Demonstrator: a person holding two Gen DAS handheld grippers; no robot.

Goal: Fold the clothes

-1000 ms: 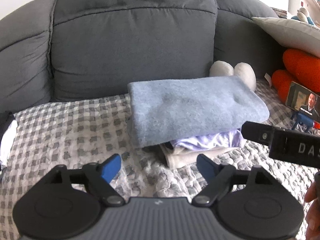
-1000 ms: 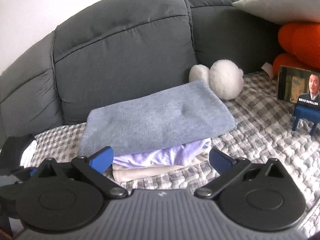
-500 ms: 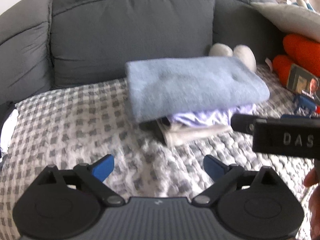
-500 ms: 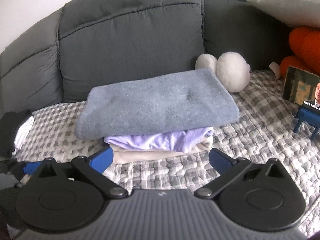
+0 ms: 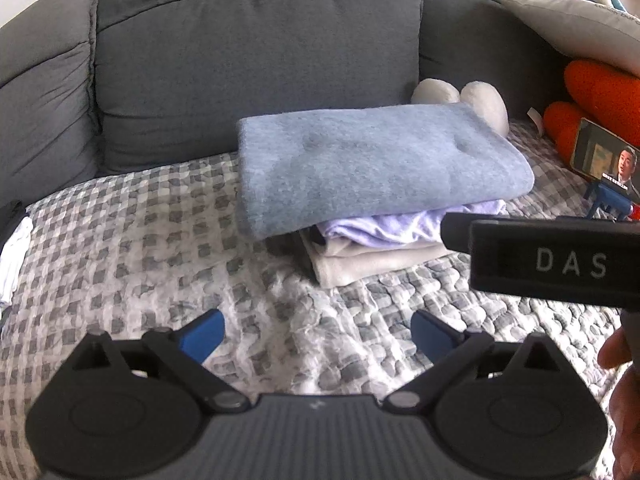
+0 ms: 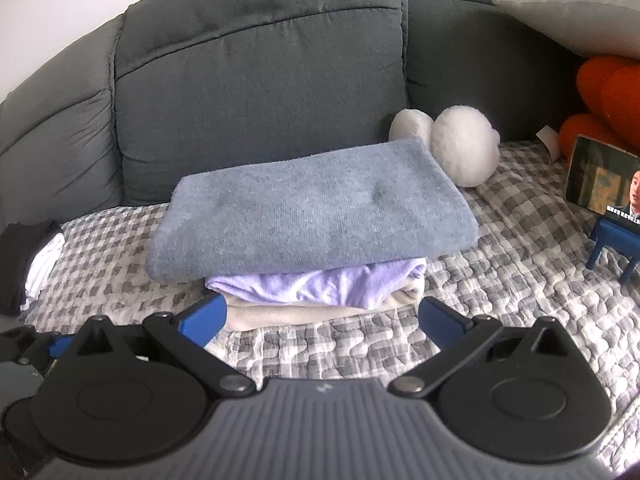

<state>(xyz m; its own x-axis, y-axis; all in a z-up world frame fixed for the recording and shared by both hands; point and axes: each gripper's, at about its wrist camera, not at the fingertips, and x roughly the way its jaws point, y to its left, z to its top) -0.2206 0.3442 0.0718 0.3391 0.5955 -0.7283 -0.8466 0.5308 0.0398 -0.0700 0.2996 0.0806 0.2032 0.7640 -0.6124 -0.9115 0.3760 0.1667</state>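
Observation:
A stack of folded clothes lies on the grey checked sofa cover (image 5: 140, 240). On top is a blue-grey towel (image 5: 372, 164) (image 6: 312, 208), under it a lilac garment (image 5: 392, 228) (image 6: 320, 284), and at the bottom a cream one (image 5: 372, 258) (image 6: 288, 314). My left gripper (image 5: 318, 332) hovers over bare cover in front of the stack, open with nothing between its blue pads. My right gripper (image 6: 322, 316) stands open just before the stack's front edge, with only the cream garment's front edge showing between the pads, untouched. Its black housing (image 5: 552, 260) crosses the left wrist view at the right.
A phone on a blue stand (image 6: 604, 184) plays video at the right. White plush balls (image 6: 460, 144) sit behind the stack, with orange cushions (image 6: 608, 92) and a grey pillow (image 6: 572, 12) at the far right. Black and white clothes (image 6: 32, 260) lie at the left. A hand (image 5: 624, 380) shows at the right edge.
My left gripper's jaws have spread wider and it has drawn back a little from the stack. The right wrist view has rolled level; the stack has not moved.

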